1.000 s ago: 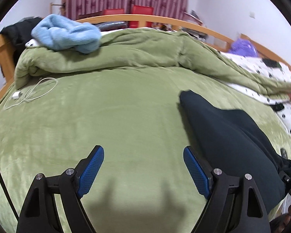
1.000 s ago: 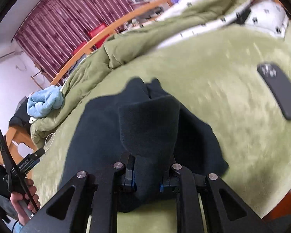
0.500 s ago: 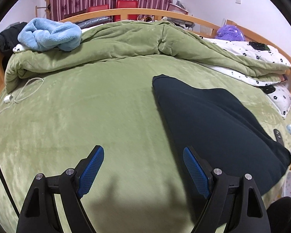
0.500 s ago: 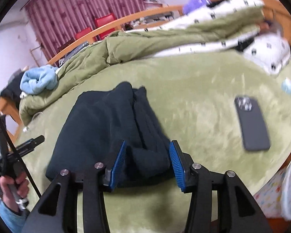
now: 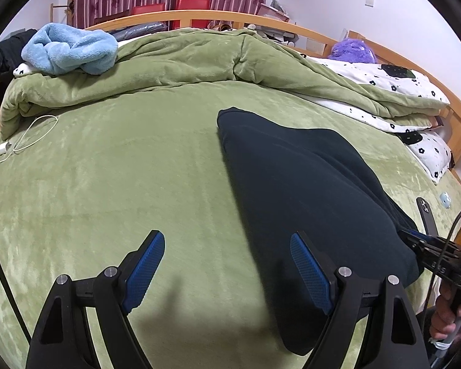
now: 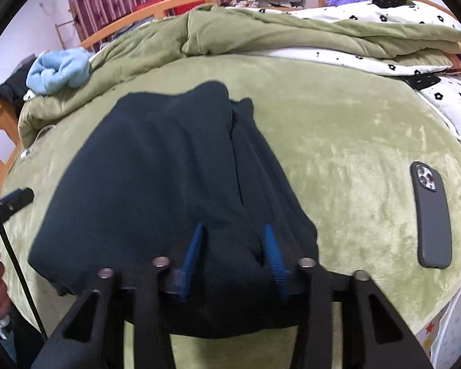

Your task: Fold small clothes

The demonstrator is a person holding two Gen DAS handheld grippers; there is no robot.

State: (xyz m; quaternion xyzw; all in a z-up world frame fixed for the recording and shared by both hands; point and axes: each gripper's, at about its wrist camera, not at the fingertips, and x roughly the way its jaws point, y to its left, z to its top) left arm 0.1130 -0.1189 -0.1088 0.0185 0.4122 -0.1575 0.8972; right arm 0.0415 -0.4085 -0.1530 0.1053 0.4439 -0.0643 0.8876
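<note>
While the dark garment (image 6: 156,184) is lying on the green bed cover (image 5: 123,184) near the front edge of the bed, it is being shown as a roughly rectangular stack, with one broad smooth panel on top and several narrower layered edges along its right side. By this evidence, at least one fold is being judged as done; the bundle is being judged as wide enough to take one more fold, and squaring of the edges is being left.

The right gripper (image 6: 233,252) is being held at the near edge of the garment. Its jaws have just been closing, and a bunched ridge of the cloth is being pinched between the blue pads (image 6: 272,255). The left gripper (image 5: 227,267) is being held wide open above the bed cover, with nothing between its jaws; its right finger is being seen over the garment's left edge, and contact cannot be told.

The garment is being read as a thick, matte, fleece-like knit that is slumping softly. The bed cover is being seen as a short plush with a faint sheen. A phone (image 6: 430,215) in a smooth grey case is lying well apart on the right, and a fluffy light-blue towel (image 5: 70,49) is resting on the quilt at the back.
</note>
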